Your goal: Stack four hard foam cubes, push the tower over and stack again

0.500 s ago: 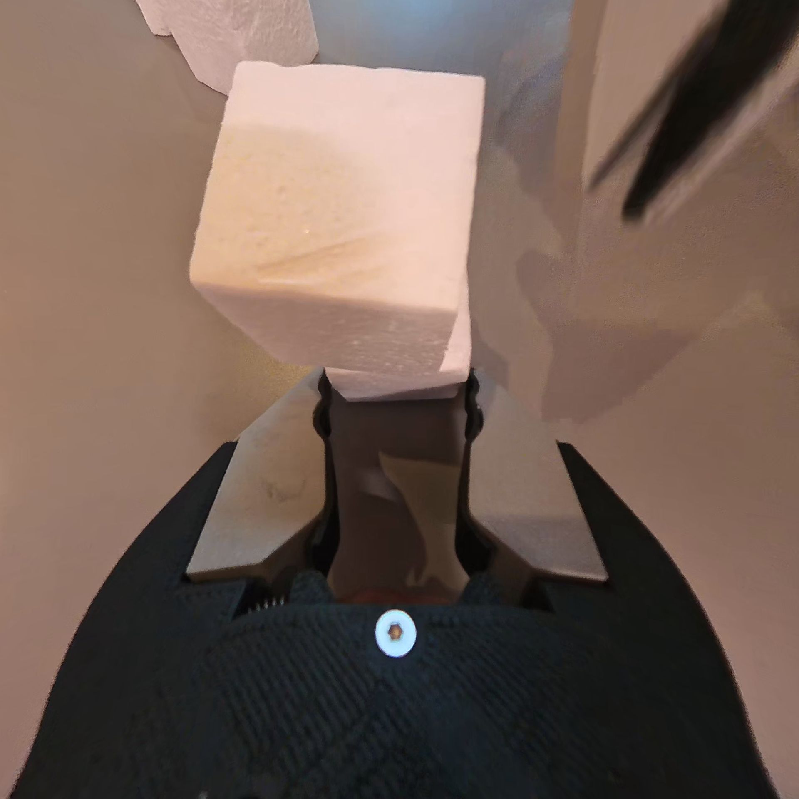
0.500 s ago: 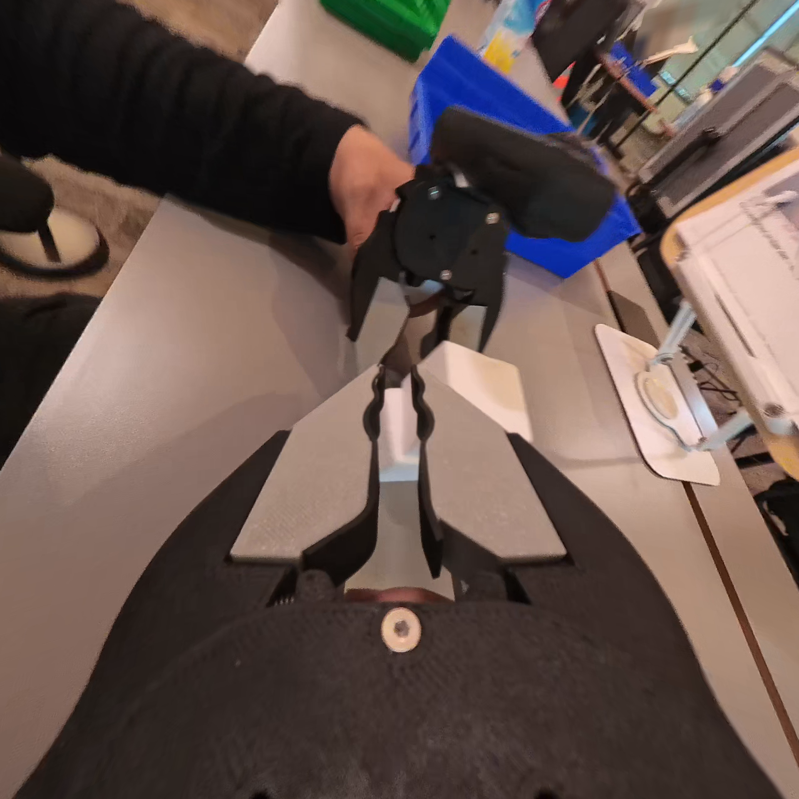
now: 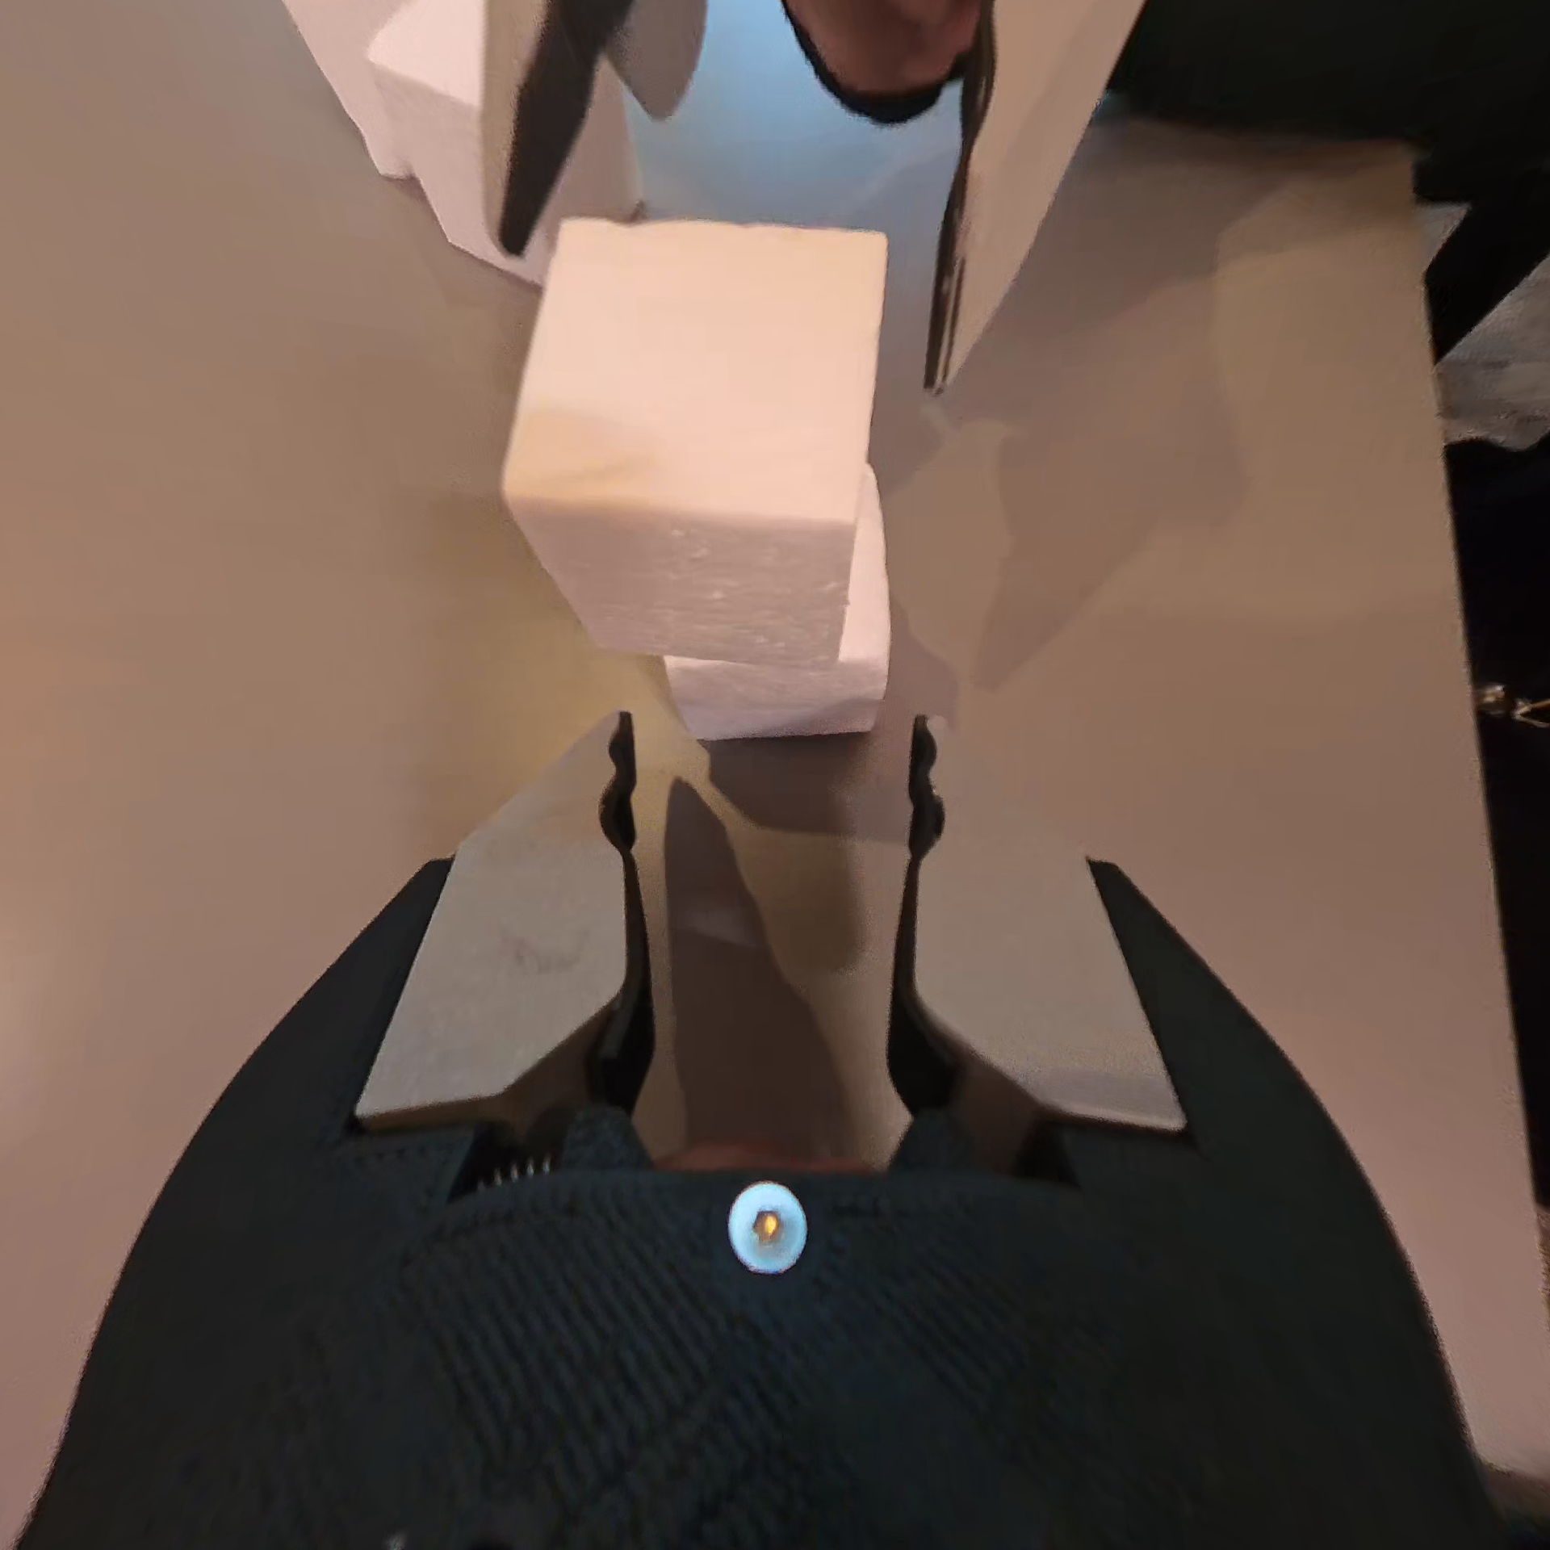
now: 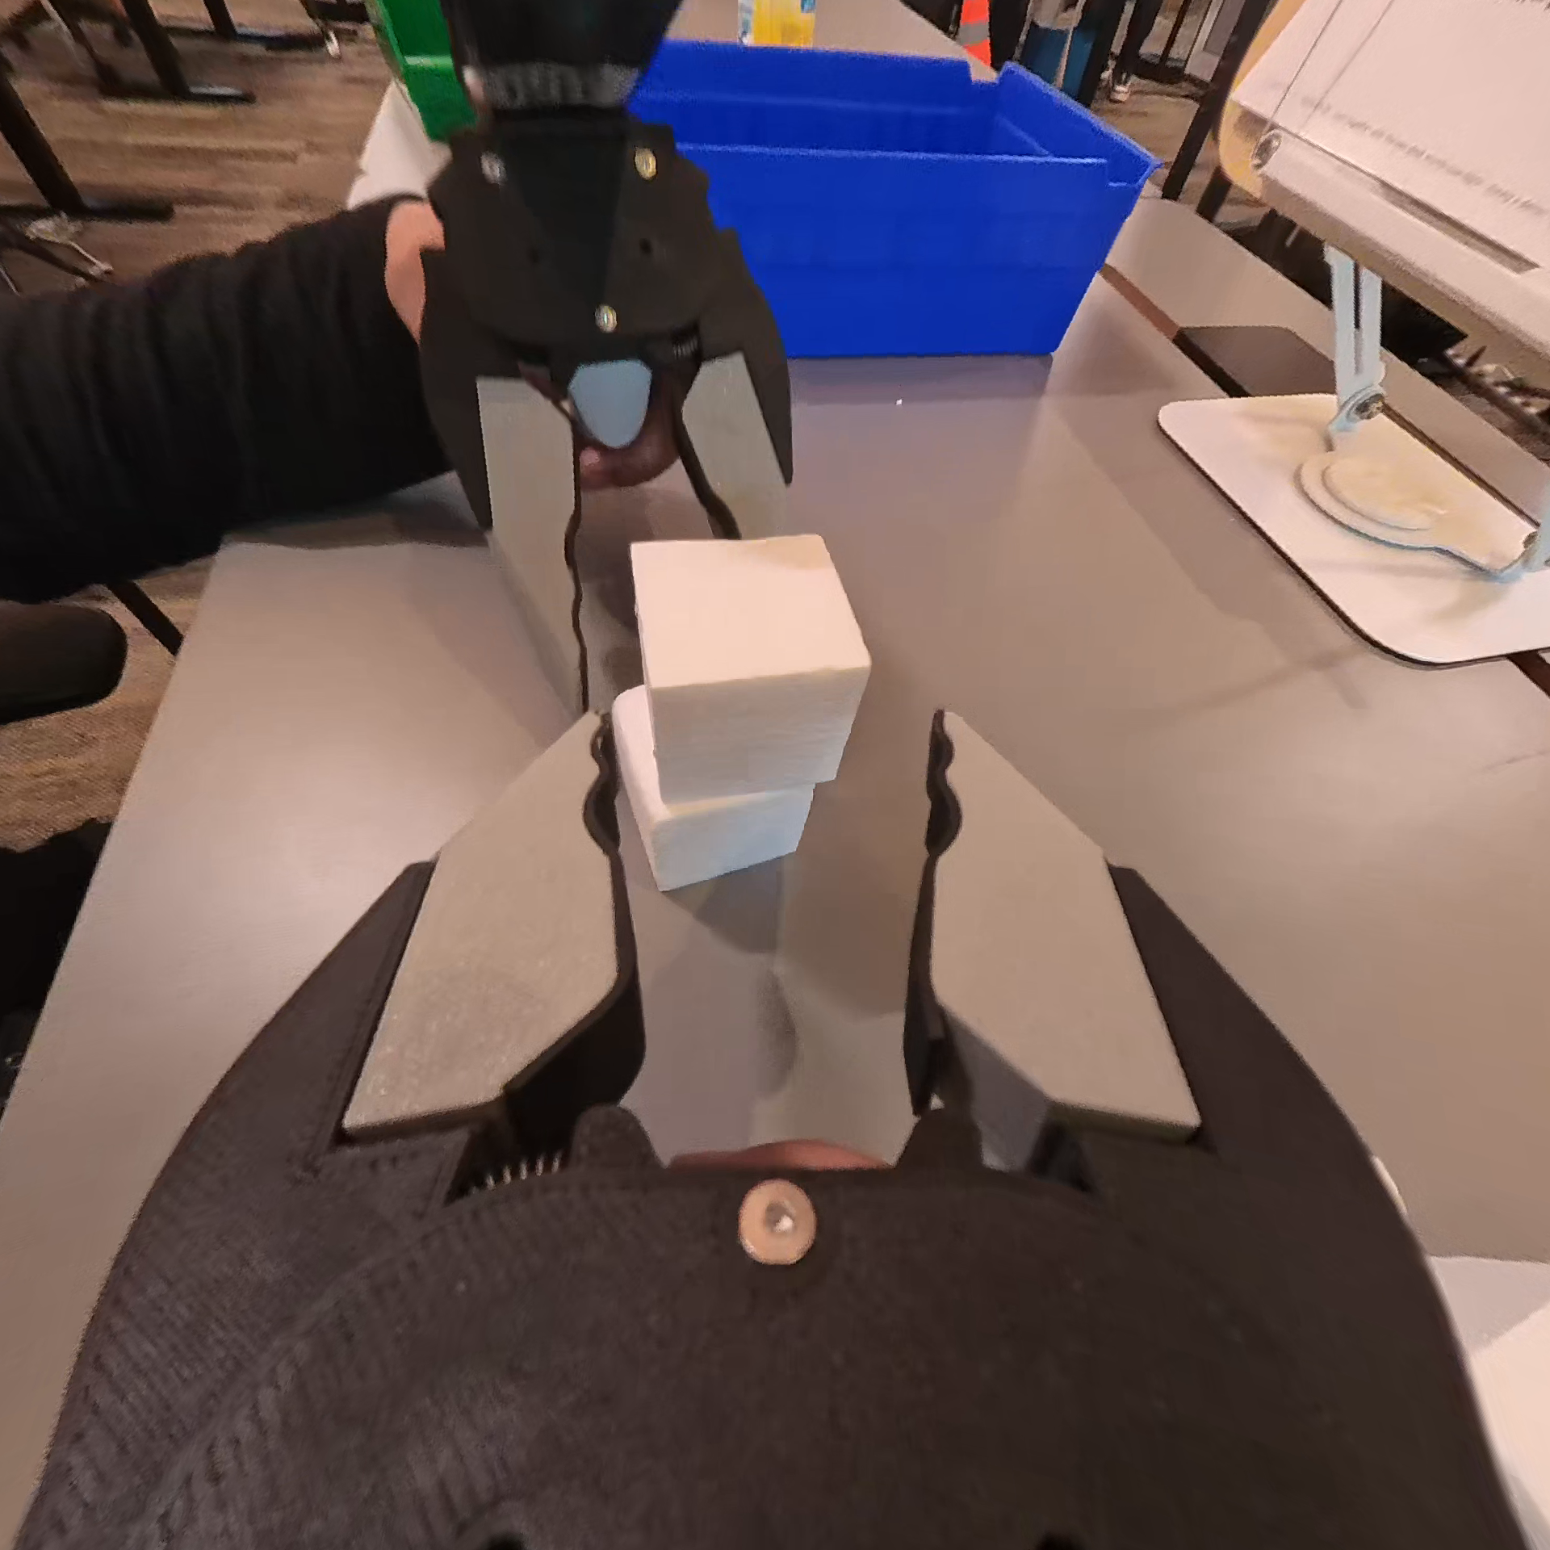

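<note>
Going left to right in the right wrist view: a black-sleeved arm is reaching in over the grey table, holding the left gripper, which is hanging just behind the stack with its tongs spread wide and gripping nothing. At centre, two white foam cubes are sitting stacked: the top cube is resting on the bottom cube, offset and twisted, so a strip of the lower one is showing on the left. The right gripper is sitting just in front of the stack, tongs wide and empty, with the left fingertip right beside the bottom cube; touching or not, cannot tell. Farther right, a blue bin and a white stand base are lying well apart from the cubes.

In the left wrist view, more white foam is lying at the top left, beyond the stack.

Two of four appear stacked. Risk, judged: the overhanging top cube is sitting poorly supported, so a brush from either open tong, or a third cube set down off-centre, could be tipping the stack early.
</note>
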